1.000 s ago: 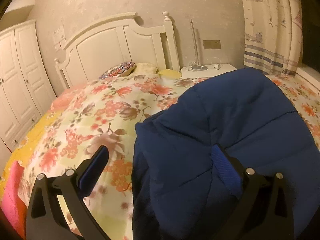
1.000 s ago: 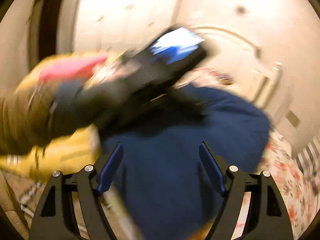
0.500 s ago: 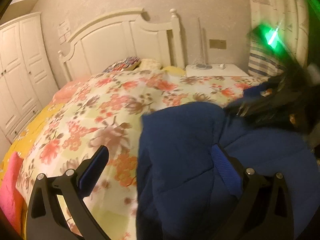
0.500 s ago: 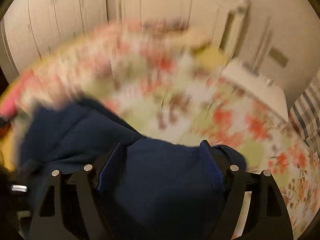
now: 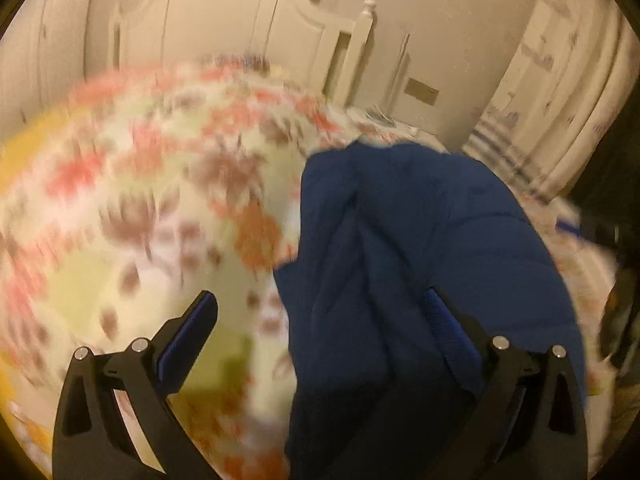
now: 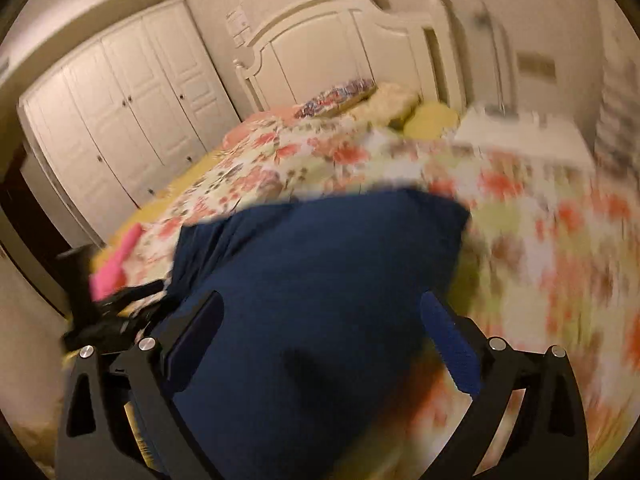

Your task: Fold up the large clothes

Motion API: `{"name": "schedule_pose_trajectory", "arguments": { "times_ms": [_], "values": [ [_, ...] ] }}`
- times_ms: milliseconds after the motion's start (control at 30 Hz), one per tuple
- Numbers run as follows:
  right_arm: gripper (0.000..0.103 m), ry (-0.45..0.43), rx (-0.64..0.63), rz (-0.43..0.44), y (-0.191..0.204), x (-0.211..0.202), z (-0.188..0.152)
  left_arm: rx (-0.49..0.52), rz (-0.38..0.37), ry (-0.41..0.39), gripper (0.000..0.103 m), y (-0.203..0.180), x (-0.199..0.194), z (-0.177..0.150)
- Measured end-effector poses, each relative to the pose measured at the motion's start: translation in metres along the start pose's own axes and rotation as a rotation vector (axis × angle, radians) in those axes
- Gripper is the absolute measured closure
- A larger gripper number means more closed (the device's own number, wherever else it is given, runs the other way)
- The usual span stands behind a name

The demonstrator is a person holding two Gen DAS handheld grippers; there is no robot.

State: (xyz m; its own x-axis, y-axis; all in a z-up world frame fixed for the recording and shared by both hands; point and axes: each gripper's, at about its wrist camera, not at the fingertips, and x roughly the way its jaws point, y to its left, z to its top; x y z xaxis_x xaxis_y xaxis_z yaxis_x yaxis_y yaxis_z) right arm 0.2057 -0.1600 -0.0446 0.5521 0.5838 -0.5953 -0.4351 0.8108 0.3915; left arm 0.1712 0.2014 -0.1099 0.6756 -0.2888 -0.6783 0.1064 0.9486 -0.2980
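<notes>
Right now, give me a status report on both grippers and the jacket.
Left gripper open, right gripper just opened wide. Blue padded jacket lies bunched on floral bedspread, between both jaws, ungripped. Nothing blocking.

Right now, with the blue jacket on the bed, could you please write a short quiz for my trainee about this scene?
1. True or false: the blue jacket lies on a floral bedspread.
2. What stands against the wall beside the headboard in the right wrist view? A) white wardrobe B) bookshelf C) mirror
3. Fill in: the right gripper is wide ____ over the jacket.

Key: 1 true. 2 A, the white wardrobe. 3 open; its jaws have just been opening, with jacket fabric lying between them but neither pad pressing on it.
</notes>
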Motion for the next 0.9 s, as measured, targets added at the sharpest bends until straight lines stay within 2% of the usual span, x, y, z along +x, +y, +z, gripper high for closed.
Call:
{"name": "schedule_pose_trajectory", "arguments": {
  "times_ms": [100,233,267,433,467,500,533,600,700,800,900],
  "values": [
    [0.007,0.070,0.131,0.105,-0.019,-0.002,-0.037,-0.071,-0.107,0.045,0.002,0.018,0.006,-0.010],
    [0.007,0.169,0.199,0.187,-0.016,0.019,-0.071,-0.130,-0.216,0.111,0.002,0.024,0.019,-0.016],
    [0.006,0.169,0.215,0.224,-0.014,0.023,-0.074,-0.176,-0.280,0.153,0.002,0.028,0.026,-0.018],
    [0.004,0.146,0.234,0.227,-0.005,0.034,-0.077,-0.162,-0.314,0.169,0.002,0.026,0.031,-0.017],
    [0.004,0.137,0.202,0.230,-0.001,0.032,-0.076,-0.160,-0.351,0.186,0.018,0.023,0.033,-0.016],
    [0.009,0.117,0.178,0.233,0.003,0.029,-0.076,-0.171,-0.414,0.204,0.027,0.017,0.037,-0.017],
    [0.015,0.089,0.151,0.222,0.006,0.025,-0.077,-0.163,-0.391,0.187,0.028,0.011,0.037,-0.018],
    [0.020,0.047,0.110,0.204,0.010,0.019,-0.079,-0.127,-0.340,0.155,0.035,-0.003,0.034,-0.014],
    [0.023,-0.030,0.083,0.189,0.007,0.006,-0.076,-0.141,-0.344,0.132,0.045,-0.014,0.037,-0.006],
    [0.024,-0.105,0.040,0.150,-0.002,-0.013,-0.060,-0.132,-0.370,0.116,0.049,-0.042,0.050,0.011],
    [0.024,-0.168,0.025,0.081,-0.033,-0.036,-0.030,-0.121,-0.402,0.118,0.050,-0.081,0.079,0.040]
  ]
}}
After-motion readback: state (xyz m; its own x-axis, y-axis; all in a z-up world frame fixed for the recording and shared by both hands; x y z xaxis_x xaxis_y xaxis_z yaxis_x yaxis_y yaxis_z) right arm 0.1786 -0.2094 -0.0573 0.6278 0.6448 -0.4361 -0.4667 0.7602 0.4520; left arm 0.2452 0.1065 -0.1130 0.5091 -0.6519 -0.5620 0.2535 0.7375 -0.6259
